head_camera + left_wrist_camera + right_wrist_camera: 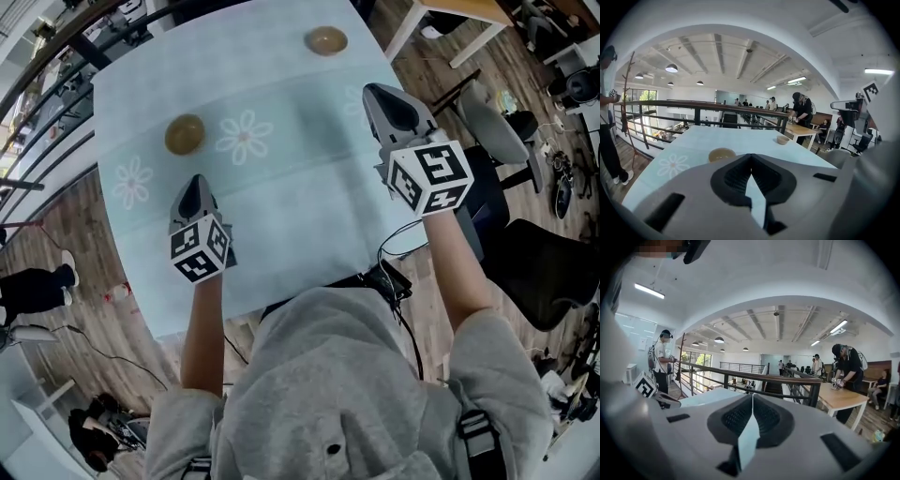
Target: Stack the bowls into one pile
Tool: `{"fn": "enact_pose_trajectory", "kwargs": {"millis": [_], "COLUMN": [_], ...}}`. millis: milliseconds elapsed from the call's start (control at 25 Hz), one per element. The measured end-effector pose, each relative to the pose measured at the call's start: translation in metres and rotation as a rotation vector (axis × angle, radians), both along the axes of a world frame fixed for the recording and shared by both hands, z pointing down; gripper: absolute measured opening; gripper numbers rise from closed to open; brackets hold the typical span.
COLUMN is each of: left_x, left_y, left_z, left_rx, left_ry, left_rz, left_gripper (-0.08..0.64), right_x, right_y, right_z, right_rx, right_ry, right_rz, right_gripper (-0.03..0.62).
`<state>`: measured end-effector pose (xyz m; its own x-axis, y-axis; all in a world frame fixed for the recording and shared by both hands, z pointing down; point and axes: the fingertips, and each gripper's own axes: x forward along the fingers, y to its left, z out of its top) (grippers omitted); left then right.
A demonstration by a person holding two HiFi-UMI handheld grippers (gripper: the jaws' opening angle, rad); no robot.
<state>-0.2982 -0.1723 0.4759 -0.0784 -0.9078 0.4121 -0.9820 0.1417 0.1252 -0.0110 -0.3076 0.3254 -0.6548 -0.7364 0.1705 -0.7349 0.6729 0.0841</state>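
Over the table, you held your left hand-held gripper and right hand-held gripper clenched on nothing, while one bowl sat just beyond the left and the other bowl lay well apart near the far edge.

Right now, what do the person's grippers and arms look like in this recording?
The left gripper and right gripper are grey wedge-shaped shells with black ribbed pads. Each carries a white cube printed with black square markers. A thin black cable loops beside the right arm. The person wears a grey top with forearms uncovered, plus dark shoulder straps.
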Motion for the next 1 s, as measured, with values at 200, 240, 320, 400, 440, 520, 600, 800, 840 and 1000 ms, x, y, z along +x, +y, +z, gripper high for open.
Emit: {"fn": "enact_pose_trajectory", "kwargs": {"millis": [200,240,320,400,440,520,600,800,840,1000], "left_x": [0.034,0.040,0.048,0.054,0.057,0.062,0.067,0.075,0.075,0.083], "left_y": [0.001,0.001,-0.001,-0.002,-0.002,0.000,0.001,0.001,0.001,-0.004], "left_z": [0.006,0.006,0.007,0.011,0.014,0.022,0.033,0.062,0.068,0.092], "left_rx": [-0.032,-0.036,-0.045,-0.057,-0.064,-0.082,-0.108,-0.159,-0.165,-0.181], "left_ry": [-0.022,-0.034,-0.053,-0.065,-0.068,-0.068,-0.070,-0.072,-0.070,-0.078], "left_rz": [-0.022,-0.022,-0.021,-0.022,-0.025,-0.035,-0.040,-0.043,-0.044,-0.024], "left_gripper": [0.018,0.018,0.018,0.018,0.018,0.018,0.018,0.018,0.018,0.018], "right_x": [0.016,0.018,0.021,0.022,0.023,0.024,0.026,0.020,0.018,0.018], "right_y": [-0.035,-0.042,-0.057,-0.073,-0.081,-0.098,-0.116,-0.153,-0.159,-0.186], "right_z": [0.031,0.038,0.051,0.064,0.071,0.086,0.099,0.132,0.138,0.165], "right_rx": [-0.056,-0.068,-0.089,-0.108,-0.118,-0.142,-0.159,-0.183,-0.181,-0.193], "right_ry": [-0.031,-0.034,-0.043,-0.055,-0.062,-0.075,-0.083,-0.084,-0.081,-0.122], "right_rz": [-0.026,-0.030,-0.037,-0.040,-0.041,-0.040,-0.035,-0.037,-0.033,0.015], "right_gripper": [0.028,0.028,0.028,0.028,0.028,0.029,0.029,0.030,0.031,0.031]}}
